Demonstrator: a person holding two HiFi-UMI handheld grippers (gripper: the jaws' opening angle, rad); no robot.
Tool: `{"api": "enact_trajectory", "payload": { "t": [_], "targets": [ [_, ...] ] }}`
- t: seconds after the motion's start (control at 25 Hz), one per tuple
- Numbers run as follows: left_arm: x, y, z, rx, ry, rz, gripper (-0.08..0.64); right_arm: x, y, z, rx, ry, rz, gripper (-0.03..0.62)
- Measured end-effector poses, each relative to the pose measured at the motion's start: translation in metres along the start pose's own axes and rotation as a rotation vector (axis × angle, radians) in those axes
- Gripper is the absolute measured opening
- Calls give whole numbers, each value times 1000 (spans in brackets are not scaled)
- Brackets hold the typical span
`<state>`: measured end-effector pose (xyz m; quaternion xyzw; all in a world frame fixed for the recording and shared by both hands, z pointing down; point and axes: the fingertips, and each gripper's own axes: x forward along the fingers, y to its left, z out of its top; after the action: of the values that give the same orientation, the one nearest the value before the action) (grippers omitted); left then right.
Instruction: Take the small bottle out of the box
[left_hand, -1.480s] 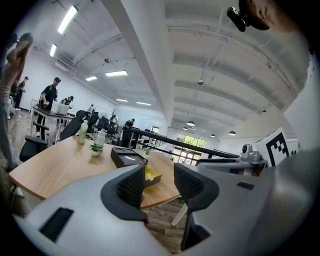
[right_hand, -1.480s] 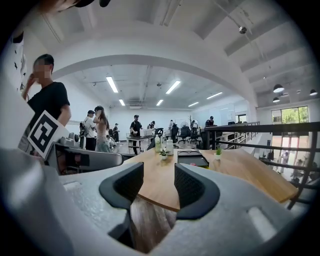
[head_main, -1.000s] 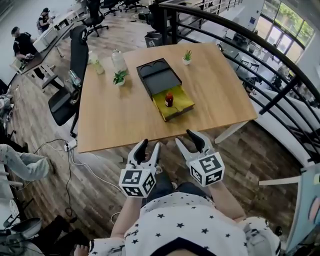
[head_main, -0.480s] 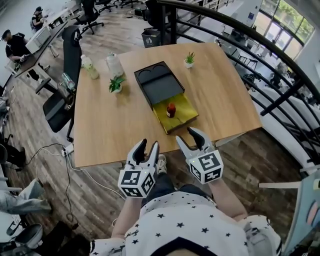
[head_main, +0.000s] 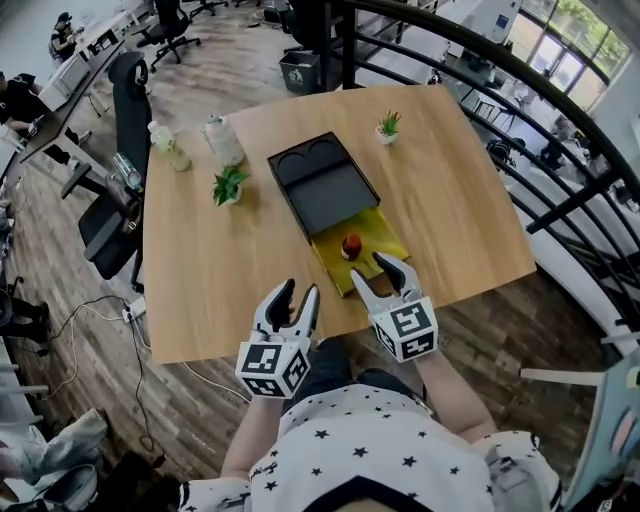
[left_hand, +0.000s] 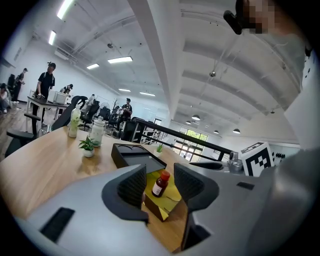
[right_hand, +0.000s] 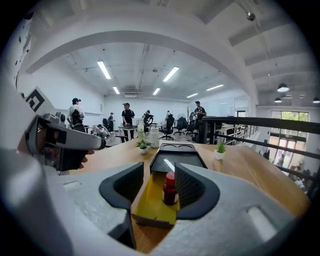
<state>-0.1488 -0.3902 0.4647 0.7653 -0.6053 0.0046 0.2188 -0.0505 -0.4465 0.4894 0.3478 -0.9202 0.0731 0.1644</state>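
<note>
A small brown bottle (head_main: 351, 246) with a red cap stands upright in the yellow inner tray of a box (head_main: 372, 234), slid out from under its black cover (head_main: 322, 185) on the wooden table (head_main: 220, 260). My right gripper (head_main: 384, 273) is open just short of the tray's near end; the bottle (right_hand: 169, 189) shows beyond its jaws, untouched. My left gripper (head_main: 296, 297) is open over the table's near edge, left of the tray; the bottle (left_hand: 160, 183) appears ahead between its jaws, some way off.
On the table's far left stand a small potted plant (head_main: 228, 185), a white bottle (head_main: 222, 139) and a green one (head_main: 166, 147). Another small plant (head_main: 388, 127) sits far right. A black office chair (head_main: 115, 150) is left of the table, a black railing (head_main: 520, 90) right.
Both grippers have come closer to the table; the right one has reached the near end of the yellow tray. Both have stayed open. The bottle has not moved.
</note>
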Motion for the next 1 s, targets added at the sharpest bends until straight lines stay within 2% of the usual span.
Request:
{"api": "enact_trajectory", "payload": {
  "t": [0.6,1.0],
  "targets": [
    [54,43,11,-18,50,-25,166,78,-32,-41,-22,170,-23,175],
    [67,51,7,-23,79,-36,166,94,-34,-54,-23,203,-5,172]
  ]
}}
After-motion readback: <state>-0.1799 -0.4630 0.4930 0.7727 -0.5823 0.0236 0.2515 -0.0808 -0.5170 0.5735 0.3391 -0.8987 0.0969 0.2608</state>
